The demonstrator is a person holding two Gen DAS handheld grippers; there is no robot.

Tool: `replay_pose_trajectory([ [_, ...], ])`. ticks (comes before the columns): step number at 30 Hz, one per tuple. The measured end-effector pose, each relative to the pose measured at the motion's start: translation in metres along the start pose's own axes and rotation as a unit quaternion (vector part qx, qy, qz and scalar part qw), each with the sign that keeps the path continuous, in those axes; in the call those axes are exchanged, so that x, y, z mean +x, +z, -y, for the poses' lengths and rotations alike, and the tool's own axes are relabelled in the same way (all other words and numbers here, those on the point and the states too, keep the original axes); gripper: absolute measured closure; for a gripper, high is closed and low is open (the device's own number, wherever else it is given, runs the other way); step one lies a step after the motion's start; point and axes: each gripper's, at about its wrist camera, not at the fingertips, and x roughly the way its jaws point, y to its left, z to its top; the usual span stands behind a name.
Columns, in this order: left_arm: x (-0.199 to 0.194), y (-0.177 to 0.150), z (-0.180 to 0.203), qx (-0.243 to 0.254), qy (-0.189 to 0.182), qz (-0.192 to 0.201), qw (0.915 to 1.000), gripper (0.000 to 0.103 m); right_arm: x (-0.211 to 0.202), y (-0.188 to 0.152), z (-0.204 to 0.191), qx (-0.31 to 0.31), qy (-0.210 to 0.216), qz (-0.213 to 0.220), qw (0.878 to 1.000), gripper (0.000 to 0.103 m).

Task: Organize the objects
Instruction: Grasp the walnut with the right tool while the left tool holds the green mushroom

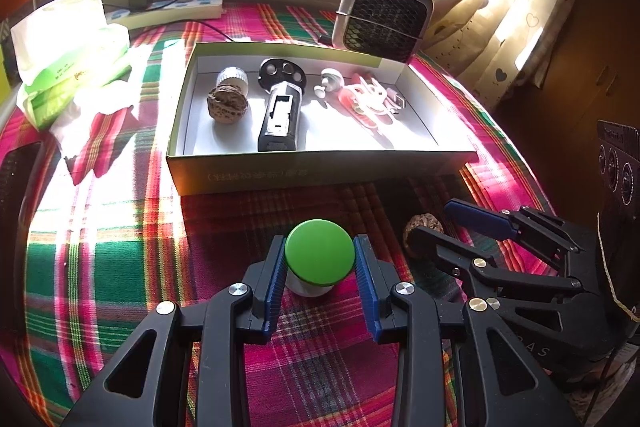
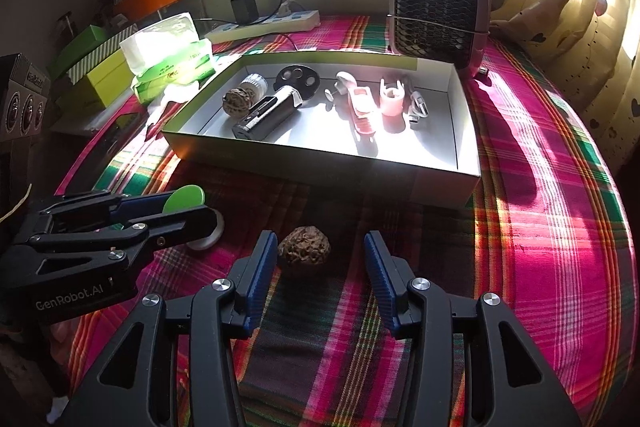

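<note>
A small jar with a green lid (image 1: 320, 253) stands on the plaid cloth; my left gripper (image 1: 320, 259) is shut on it, pads against both sides of the lid. It also shows in the right wrist view (image 2: 186, 201). A brown walnut (image 2: 305, 251) lies on the cloth between the open fingers of my right gripper (image 2: 320, 259), touching neither; it shows in the left wrist view (image 1: 424, 229) too. Behind stands an open cardboard box (image 1: 320, 171) holding another walnut (image 1: 227, 104), a black device (image 1: 280, 115), a white cap and pink items (image 1: 368, 99).
A small fan heater (image 1: 382, 15) stands behind the box. A tissue pack (image 1: 68, 55) lies at the left, a power strip (image 1: 172, 9) with a charger at the back. Curtains hang at the right. A speaker (image 2: 22, 99) and green boxes (image 2: 92, 67) sit off the table's left.
</note>
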Motion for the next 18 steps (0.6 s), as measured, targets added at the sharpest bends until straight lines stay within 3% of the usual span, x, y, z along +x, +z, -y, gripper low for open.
replay_pose_trajectory([
  [18, 0.0044, -0.0005, -0.0014, 0.001, -0.001, -0.005, 1.0000, 0.072, 0.0098, -0.0036, -0.0068, -0.017, -0.025, -0.010, 0.999, 0.057],
])
